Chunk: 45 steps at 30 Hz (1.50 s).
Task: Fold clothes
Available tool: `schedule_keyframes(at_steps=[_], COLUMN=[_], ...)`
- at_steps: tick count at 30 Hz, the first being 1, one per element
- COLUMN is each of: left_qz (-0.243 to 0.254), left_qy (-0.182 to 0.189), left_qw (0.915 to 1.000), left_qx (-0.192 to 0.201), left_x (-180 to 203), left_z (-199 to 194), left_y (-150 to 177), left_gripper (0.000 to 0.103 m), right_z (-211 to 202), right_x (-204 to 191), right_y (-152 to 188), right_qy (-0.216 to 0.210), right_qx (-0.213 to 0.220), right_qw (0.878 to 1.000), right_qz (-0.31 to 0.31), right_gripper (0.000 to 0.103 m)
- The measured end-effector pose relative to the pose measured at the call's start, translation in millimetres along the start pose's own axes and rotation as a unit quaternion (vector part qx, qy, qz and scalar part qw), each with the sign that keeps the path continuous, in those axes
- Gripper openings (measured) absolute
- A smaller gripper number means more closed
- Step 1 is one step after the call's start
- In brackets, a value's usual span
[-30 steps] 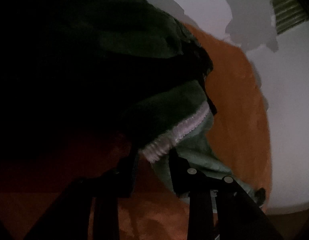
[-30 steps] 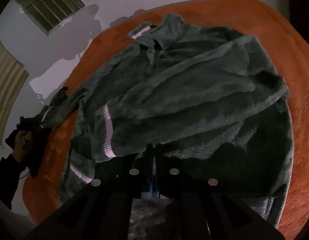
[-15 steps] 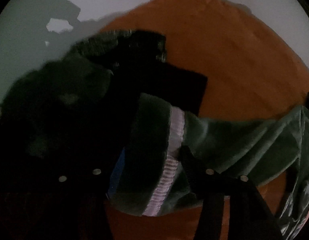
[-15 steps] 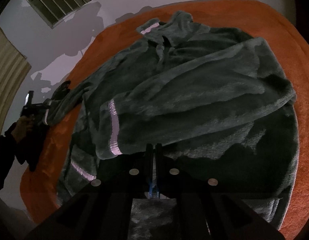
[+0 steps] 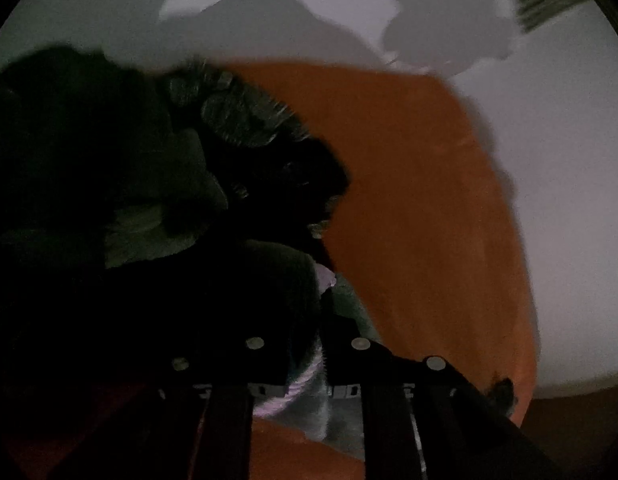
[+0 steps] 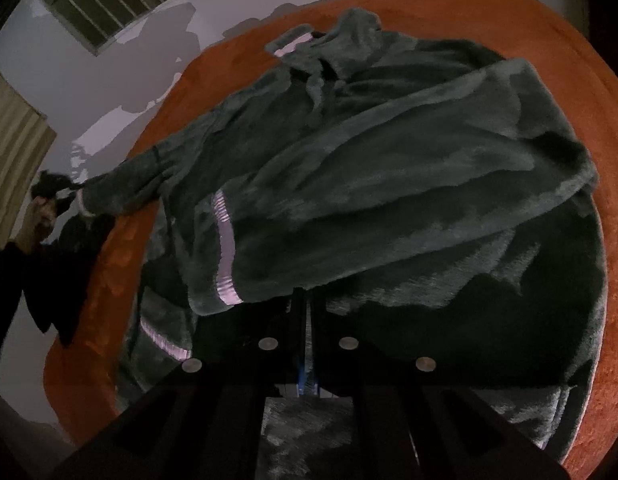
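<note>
Sleeve cuff (image 5: 305, 376) pulled outward, left gripper (image 5: 323, 320) fingers closing onto it, right gripper (image 6: 307, 300) pinched together.

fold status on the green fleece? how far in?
Early to midway. Done: one sleeve already lies folded across the body of the dark green fleece jacket on the orange cover. In hand: the left gripper, jaws just closing, has the other sleeve's cuff between them; the right gripper is shut at the hem. Left: bring that sleeve in, then fold the body.
</note>
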<state>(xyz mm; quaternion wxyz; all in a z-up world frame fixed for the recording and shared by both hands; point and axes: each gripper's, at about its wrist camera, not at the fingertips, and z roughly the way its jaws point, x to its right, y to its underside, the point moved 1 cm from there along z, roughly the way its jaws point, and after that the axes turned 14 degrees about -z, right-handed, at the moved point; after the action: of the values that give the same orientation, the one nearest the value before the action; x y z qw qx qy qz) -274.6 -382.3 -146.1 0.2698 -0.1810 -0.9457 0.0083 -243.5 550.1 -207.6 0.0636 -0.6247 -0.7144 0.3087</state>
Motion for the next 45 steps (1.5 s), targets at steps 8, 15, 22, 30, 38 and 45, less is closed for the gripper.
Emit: schedule_keyframes(at_steps=[8,15,22,30,38,45], left_qz=[0.037,0.152,0.193,0.149,0.175,0.122], left_qy=[-0.054,0.023,-0.017,0.04,-0.045,-0.028], left_qw=[0.9975,0.988,0.9793,0.9846,0.9813,0.9919], left_qx=[-0.028,-0.014,-0.058,0.083,0.067,0.021], left_x=[-0.6,-19.2,-37.3,-24.7,-33.8,-95.1], left_z=[33.5,-40.8,17.1,-74.4,-45.6,-21.3], left_y=[-18.1,-16.4,40.9,67.7,67.9,54.5], left_gripper=[0.032,0.06,0.059,0.017,0.024,0.044], right_z=[-1.7,0.9,6.3,-8.2,-5.9,-13.7], right_x=[-5.5,-2.4,-19.8,-21.9,-10.8,-31.8], right_y=[1.7,7.1,-2.4,7.4,14.8,11.7], right_qy=[0.008,0.005,-0.003,0.002,-0.001,0.016], right_qx=[-0.005,-0.01,-0.009,0.0,-0.005,0.0], right_qw=[1.0,1.0,1.0,1.0,1.0,0.999], right_qz=[-0.006,-0.001,-0.027,-0.023,0.009,-0.044], right_gripper=[0.001,0.001,0.001,0.001,0.001,0.001])
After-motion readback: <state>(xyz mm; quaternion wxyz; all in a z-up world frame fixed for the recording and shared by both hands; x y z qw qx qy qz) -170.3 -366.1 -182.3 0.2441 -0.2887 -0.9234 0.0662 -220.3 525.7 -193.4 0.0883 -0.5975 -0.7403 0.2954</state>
